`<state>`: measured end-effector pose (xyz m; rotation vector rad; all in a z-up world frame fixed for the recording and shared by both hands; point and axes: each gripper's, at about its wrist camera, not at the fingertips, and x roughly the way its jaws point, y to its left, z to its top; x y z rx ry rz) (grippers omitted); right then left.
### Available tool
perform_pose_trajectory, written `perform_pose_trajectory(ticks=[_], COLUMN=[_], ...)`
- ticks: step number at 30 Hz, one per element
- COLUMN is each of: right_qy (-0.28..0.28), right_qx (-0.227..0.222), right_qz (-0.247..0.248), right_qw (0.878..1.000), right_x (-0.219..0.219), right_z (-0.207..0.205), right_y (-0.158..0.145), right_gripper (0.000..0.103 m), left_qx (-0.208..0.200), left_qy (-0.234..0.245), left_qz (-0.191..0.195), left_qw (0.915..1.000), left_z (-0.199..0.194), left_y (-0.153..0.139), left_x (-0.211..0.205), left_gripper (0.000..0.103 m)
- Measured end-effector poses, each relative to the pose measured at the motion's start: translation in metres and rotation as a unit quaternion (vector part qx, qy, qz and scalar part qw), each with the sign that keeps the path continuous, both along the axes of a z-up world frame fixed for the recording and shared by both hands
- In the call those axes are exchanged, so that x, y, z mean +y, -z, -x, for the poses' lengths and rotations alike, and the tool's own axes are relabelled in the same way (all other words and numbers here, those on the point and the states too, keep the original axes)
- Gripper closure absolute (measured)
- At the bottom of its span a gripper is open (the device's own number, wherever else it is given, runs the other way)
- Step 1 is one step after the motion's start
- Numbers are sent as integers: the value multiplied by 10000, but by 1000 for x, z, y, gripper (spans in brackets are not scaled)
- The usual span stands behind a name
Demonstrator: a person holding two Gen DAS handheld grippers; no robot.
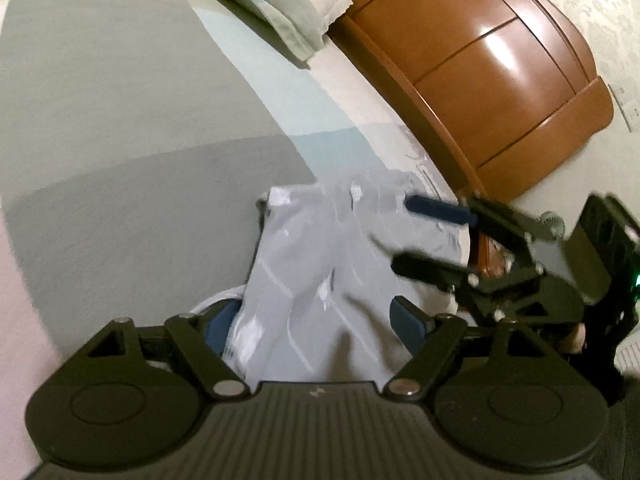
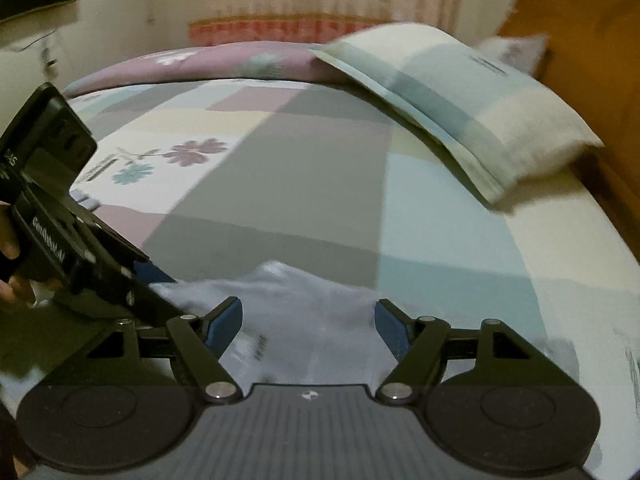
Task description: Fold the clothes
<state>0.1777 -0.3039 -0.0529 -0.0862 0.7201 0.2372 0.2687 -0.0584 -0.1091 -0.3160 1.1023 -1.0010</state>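
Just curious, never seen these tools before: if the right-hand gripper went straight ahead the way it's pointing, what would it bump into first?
Most likely the pale grey garment lying between the open fingers of the right gripper. Past it comes the patchwork bedsheet; depth is hard to judge.

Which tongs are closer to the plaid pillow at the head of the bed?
Right. The right tongs point toward the plaid pillow; the left tongs sit farther down the bed, over the pale grey garment.

Dim, motion-blurred (fisheye-warped edges)
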Motion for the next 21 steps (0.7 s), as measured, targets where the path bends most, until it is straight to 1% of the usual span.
perform_pose_trajectory(ticks=[2,6,10,12,15,17,19,21], right_qy=[162,387,474,489,508,535,565,574], right_qx=[64,169,324,345,338,341,359,376], right_qz=[-83,-228,-356,-359,-360,-371,-367,-372], right_qw=[9998,9988,9977,9976,9975,9973,9971,9969], right_x=[-9,-22,-28,-29,-30,-32,-33,-33], right_z=[3,11,16,18,19,20,21,21], right_y=[5,13,24,26,26,26,27,28], right_gripper=[26,25,25,25,25,25,25,24], left_qx=[-44,-148,-179,-260,-494,-577,-520,-349], left_qy=[-62,-392,-666,-577,-264,-151,-100,-6], left_qz=[-24,-49,-22,58,6,-245,-433,-395], left_qw=[10000,9991,9976,9980,9984,9979,9977,9986], left_z=[-5,-7,-7,-1,10,14,15,14], left_y=[0,-2,-6,-13,-20,-18,-12,-7], left_x=[-3,10,21,19,9,5,4,3], left_gripper=[22,22,23,23,22,22,23,23])
